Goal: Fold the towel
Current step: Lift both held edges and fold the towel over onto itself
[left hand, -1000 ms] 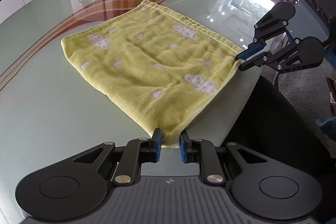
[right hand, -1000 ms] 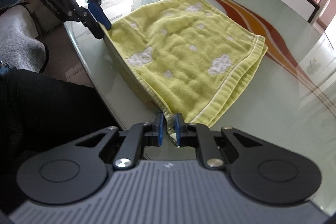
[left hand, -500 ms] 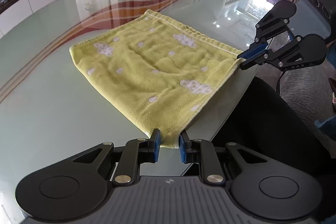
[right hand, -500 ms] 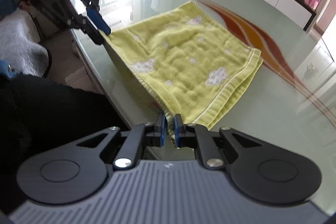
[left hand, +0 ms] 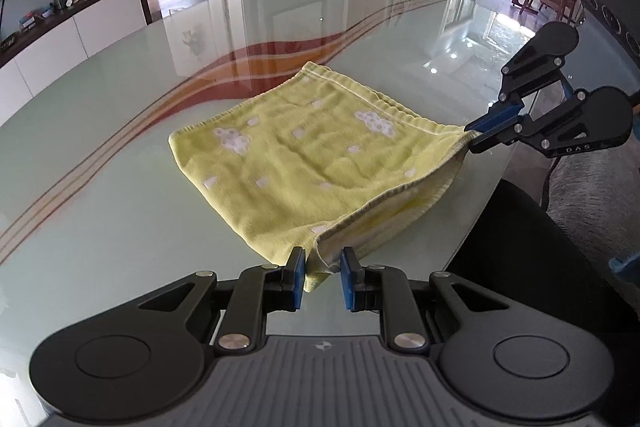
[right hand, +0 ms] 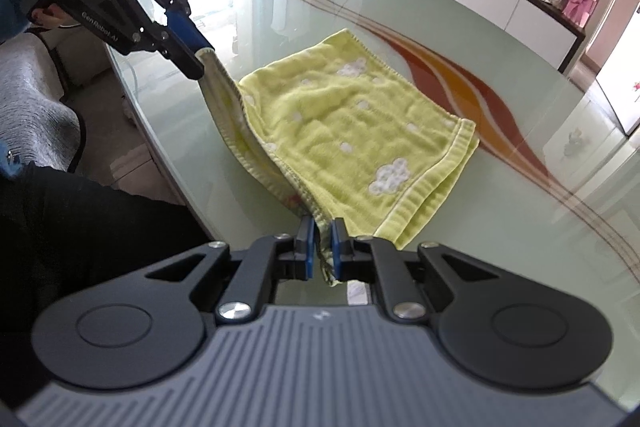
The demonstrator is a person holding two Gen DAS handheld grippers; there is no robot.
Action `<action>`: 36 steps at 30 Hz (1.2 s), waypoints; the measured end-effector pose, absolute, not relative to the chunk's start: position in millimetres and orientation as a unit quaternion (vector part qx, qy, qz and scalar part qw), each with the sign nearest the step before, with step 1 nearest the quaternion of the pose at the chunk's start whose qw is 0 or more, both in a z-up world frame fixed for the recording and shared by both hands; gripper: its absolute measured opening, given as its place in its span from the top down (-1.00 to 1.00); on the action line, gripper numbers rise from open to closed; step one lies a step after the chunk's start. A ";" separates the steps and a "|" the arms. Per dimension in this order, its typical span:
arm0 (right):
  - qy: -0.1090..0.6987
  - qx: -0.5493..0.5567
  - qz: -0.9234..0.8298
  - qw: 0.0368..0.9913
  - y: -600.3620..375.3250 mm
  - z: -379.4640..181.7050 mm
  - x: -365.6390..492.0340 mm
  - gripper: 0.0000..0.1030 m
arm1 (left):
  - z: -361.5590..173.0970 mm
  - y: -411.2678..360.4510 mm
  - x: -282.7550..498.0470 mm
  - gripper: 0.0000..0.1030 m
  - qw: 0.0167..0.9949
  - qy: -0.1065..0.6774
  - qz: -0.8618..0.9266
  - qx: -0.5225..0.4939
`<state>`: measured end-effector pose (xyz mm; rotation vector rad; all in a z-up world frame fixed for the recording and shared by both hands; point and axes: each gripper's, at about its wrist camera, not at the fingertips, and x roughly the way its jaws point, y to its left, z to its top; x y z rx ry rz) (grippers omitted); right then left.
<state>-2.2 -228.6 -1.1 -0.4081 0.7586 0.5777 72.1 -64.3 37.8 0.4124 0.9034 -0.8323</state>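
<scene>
Towel (left hand: pixel 320 155) lies doubled on the counter (left hand: pixel 120 207), mid-frame. Left tongs (left hand: pixel 322 273) and right tongs (right hand: pixel 321 247) both pinch near corners, lifted; another fold looks left.

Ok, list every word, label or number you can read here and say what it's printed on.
"DAS" – on the right gripper, seen from the left wrist view.
"DAS" – on the handle of the left gripper, top left of the right wrist view.
"GenRobot.AI" – along the left gripper's arm.
The yellow towel has cloud shapes only, no text.
</scene>
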 end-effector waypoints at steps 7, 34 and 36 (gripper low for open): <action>0.353 -0.193 0.264 0.877 -228.2 6.6 1.6 0.83 | 45.2 -63.2 74.2 0.58 0.803 0.411 -0.384 0.197; 0.358 -0.152 0.198 0.900 -228.8 10.8 59.0 0.83 | 46.6 -76.1 127.3 0.58 0.825 0.402 -0.339 0.206; 0.363 -0.142 0.193 0.900 -230.4 10.3 65.1 0.83 | 45.2 -75.5 133.4 0.58 0.827 0.404 -0.331 0.208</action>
